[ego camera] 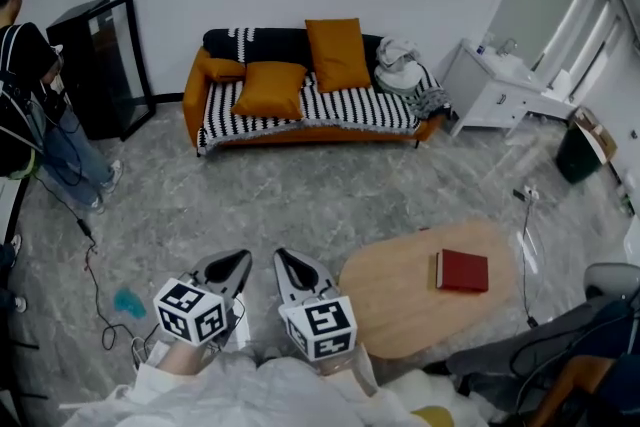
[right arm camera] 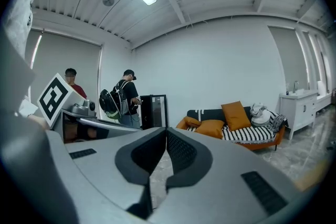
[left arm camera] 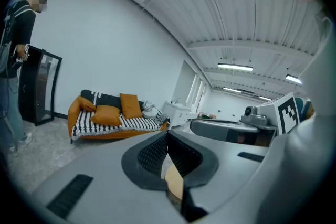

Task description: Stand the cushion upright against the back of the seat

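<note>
An orange sofa (ego camera: 195, 100) with a black-and-white striped cover stands against the far wall. One orange cushion (ego camera: 338, 53) stands upright against its back. A second orange cushion (ego camera: 270, 89) lies tilted on the seat, left of the first; it also shows in the left gripper view (left arm camera: 106, 115) and the right gripper view (right arm camera: 211, 128). Both grippers hang low in the head view, far from the sofa across the floor. My left gripper (ego camera: 236, 263) is shut and holds nothing. My right gripper (ego camera: 287, 262) is shut and empty too.
An oval wooden table (ego camera: 400, 310) with a red book (ego camera: 462, 271) is at my right. A white cabinet (ego camera: 492, 95) stands right of the sofa, a black cabinet (ego camera: 105, 65) left of it. A person (ego camera: 35, 105) stands at far left. Cables (ego camera: 95, 280) trail on the floor.
</note>
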`<state>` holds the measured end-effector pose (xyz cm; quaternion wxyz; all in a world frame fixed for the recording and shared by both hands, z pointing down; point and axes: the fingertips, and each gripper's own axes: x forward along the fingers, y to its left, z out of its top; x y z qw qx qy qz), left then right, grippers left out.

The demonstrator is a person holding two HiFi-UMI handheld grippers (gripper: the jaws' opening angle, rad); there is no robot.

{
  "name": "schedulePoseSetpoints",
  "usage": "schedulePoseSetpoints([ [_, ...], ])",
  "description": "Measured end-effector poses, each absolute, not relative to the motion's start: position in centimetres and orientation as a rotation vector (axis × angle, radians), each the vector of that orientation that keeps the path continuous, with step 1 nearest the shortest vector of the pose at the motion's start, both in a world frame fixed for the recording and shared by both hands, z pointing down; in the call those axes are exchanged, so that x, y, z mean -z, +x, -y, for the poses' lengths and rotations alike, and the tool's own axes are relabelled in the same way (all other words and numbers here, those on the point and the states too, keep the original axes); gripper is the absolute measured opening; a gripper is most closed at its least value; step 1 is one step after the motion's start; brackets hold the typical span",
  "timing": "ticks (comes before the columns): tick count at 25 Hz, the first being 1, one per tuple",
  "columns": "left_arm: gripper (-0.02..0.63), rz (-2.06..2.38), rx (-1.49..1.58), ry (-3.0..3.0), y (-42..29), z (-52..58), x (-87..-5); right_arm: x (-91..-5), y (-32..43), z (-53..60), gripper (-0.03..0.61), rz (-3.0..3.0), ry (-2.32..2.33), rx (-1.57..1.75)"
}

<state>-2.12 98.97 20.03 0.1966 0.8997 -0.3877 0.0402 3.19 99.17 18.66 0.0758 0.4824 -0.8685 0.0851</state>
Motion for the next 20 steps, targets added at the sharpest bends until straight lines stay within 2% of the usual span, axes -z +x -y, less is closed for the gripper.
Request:
schedulePoseSetpoints([
  [12,0.008,1.139,-0.071,2.438,-2.0,-95.2,-21.6,-20.4,3.2,-95.9,0.015,2.614,1.364,-0.280],
  [20,0.008,1.097,-0.109,2.465,-1.9,-87.2,-22.2,-21.1,3.2,-87.7,0.015,2.597,1.405,-0.289],
])
